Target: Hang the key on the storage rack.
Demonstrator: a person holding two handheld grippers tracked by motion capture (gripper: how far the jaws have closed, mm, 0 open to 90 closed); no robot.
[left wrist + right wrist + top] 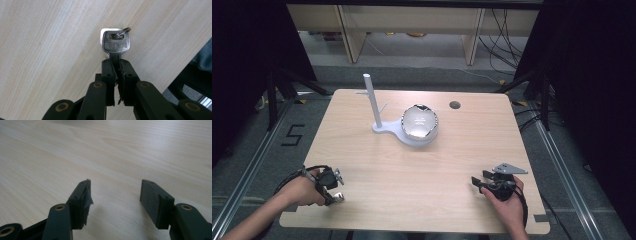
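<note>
Left gripper [117,72] pinches my key [115,45] by its blade, at table's [412,170] seven o'clock.
Stand [377,122] lies toward one o'clock, key's long axis continuing my jaws; right gripper [115,197] gapes wide, empty.

High view overlooks the table [412,170]; gripper views skim it closely.

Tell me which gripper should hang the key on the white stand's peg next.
Left, probably. The left gripper is already shut on the key, while the right gripper is open and holds nothing. The white stand is roughly equally far from both.
</note>
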